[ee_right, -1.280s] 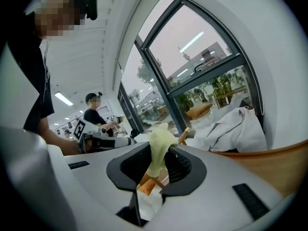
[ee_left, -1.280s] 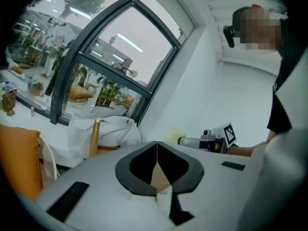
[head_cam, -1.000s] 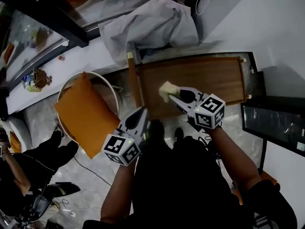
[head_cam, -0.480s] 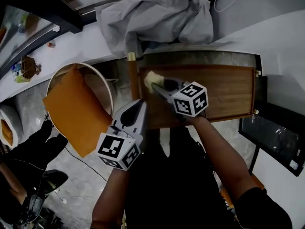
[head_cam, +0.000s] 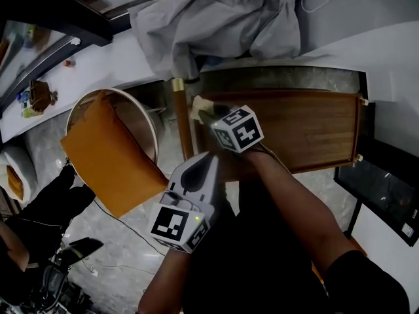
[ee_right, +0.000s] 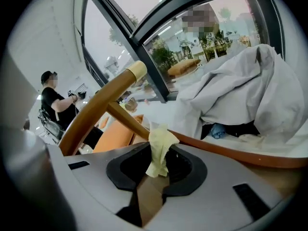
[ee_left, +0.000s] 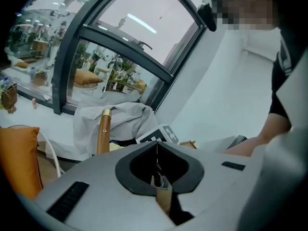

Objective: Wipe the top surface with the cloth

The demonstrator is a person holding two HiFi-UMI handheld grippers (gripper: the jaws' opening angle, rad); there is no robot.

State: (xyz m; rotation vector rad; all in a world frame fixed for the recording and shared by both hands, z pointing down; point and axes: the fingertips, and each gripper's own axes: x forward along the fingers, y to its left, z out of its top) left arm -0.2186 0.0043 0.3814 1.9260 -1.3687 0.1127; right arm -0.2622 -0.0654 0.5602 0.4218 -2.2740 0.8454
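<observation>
The pale yellow cloth [head_cam: 199, 104] sits at the far left corner of the wooden top [head_cam: 308, 129], bunched into a small wad. The right gripper [head_cam: 207, 113] has it pinched: in the right gripper view the cloth [ee_right: 158, 148] stands up from between the closed jaws, just in front of the top's raised rim [ee_right: 231, 153]. Just beside that corner stands a wooden post [head_cam: 177, 113] with a brass cap.

The left gripper [head_cam: 207, 156] is near the top's near left corner, apart from the cloth. Its jaws are pressed together with nothing between them, as the left gripper view [ee_left: 156, 144] shows.

Behind the top, a crumpled grey sheet [head_cam: 216, 18] is heaped on a white ledge. To the left, an orange cushion [head_cam: 105, 156] rests tilted on a round white-rimmed chair [head_cam: 149, 124].
</observation>
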